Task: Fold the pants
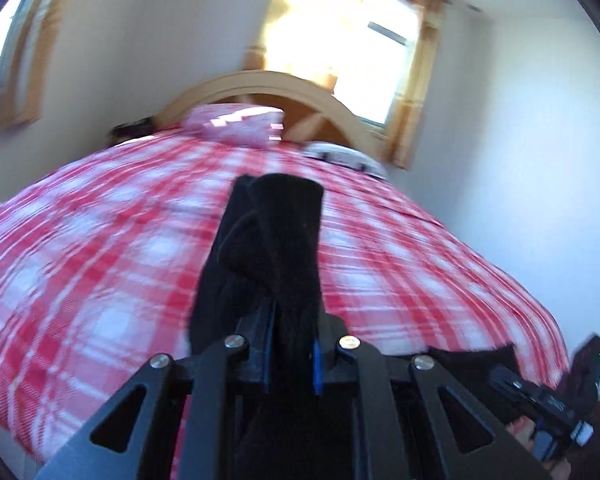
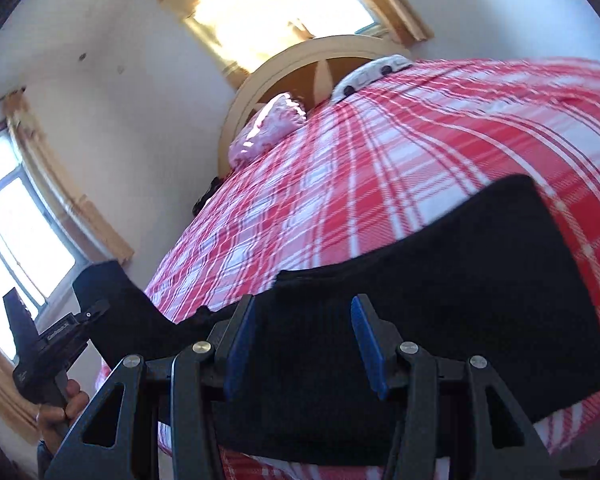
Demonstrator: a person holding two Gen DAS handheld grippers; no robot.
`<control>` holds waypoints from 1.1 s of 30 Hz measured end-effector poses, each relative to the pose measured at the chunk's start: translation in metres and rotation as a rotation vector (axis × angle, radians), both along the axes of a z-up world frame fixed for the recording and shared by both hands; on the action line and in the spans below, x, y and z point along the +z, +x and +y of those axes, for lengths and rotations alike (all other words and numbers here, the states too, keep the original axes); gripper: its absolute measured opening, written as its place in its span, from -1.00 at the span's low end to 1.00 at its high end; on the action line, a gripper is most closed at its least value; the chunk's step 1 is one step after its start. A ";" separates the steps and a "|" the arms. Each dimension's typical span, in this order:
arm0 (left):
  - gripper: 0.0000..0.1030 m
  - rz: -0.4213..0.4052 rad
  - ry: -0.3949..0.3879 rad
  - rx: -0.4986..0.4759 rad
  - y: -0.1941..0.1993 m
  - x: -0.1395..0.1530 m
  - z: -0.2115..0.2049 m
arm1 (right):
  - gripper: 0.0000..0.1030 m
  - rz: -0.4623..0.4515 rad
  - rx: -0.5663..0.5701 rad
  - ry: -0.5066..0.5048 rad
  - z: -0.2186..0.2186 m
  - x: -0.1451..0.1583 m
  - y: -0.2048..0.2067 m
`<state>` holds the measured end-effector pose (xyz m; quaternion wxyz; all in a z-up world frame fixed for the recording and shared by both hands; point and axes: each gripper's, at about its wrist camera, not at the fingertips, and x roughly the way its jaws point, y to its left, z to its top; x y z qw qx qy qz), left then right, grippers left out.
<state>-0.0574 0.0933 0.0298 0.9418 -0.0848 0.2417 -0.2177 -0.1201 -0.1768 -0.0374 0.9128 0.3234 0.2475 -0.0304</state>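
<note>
A: Left wrist view first. The left gripper [image 1: 292,344] has its blue-padded jaws clenched on a bunched fold of the black, soft knit pants [image 1: 268,248], which stand up in a dark column between the fingers.

B: And the right gripper [image 2: 304,344]?

A: Its jaws stand partly apart with a broad band of the pants [image 2: 440,280] across them. Whether the pads actually press on the cloth, I cannot tell.

B: Where do the pants sit overall?

A: Near the foot of the red-and-white plaid bedspread [image 1: 100,240], stretched between the two grippers. A pink patterned pillow [image 1: 236,124] lies well apart at the arched wooden headboard [image 1: 260,84].

B: How will the fabric behave?

A: My guess is light, limp and a bit grippy, so it sags wherever it is unsupported. Holding the edge at two spread corners should keep the fold line straight; a pinch in the middle would let the sides droop.
</note>
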 end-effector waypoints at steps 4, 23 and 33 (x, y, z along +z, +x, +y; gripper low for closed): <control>-0.71 -0.008 0.085 -0.203 -0.024 -0.015 -0.063 | -0.01 0.001 -0.044 0.063 -0.019 -0.007 -0.012; -0.25 -0.013 0.399 -0.378 -0.060 -0.078 -0.109 | 0.23 -0.022 0.098 0.333 -0.026 -0.020 0.012; 0.10 -0.002 0.296 -0.194 -0.038 -0.052 -0.049 | 0.23 0.025 0.161 0.169 0.003 -0.018 0.062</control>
